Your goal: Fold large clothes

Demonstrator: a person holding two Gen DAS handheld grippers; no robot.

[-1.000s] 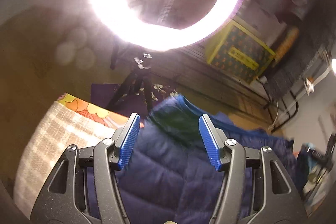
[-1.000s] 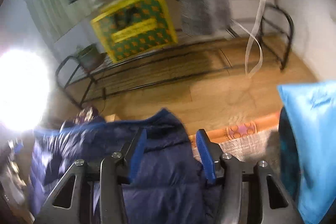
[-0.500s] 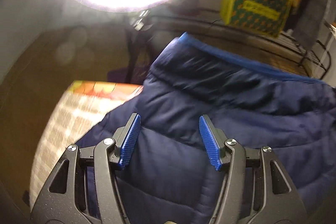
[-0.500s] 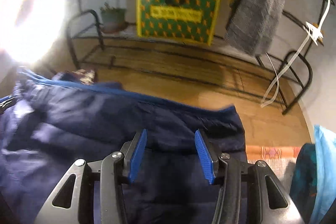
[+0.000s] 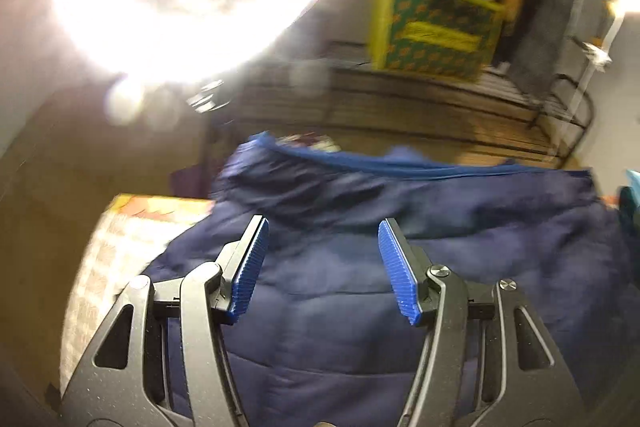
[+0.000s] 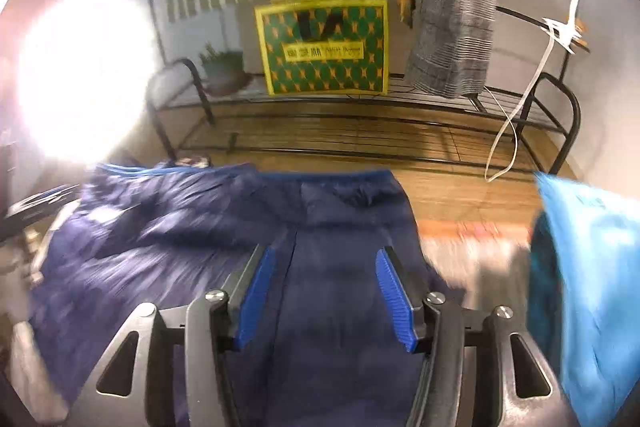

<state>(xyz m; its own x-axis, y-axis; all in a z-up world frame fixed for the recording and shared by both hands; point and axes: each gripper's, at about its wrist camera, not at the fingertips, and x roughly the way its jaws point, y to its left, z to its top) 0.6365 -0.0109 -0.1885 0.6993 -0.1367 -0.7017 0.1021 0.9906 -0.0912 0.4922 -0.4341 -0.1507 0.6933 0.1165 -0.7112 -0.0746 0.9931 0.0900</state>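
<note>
A navy jacket [image 5: 360, 267] lies spread at the centre, its blue edge at 12 o'clock. A blue cloth [image 6: 592, 267] sits at 3. The left gripper [image 5: 322, 269] hangs released above the jacket; the right gripper [image 6: 322, 297], jaws opening, grasps nothing.

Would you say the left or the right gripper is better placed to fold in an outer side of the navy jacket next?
Probably the right gripper: the jacket's side edge lies just beyond it, though its jaws are opening with nothing pinched.
</note>
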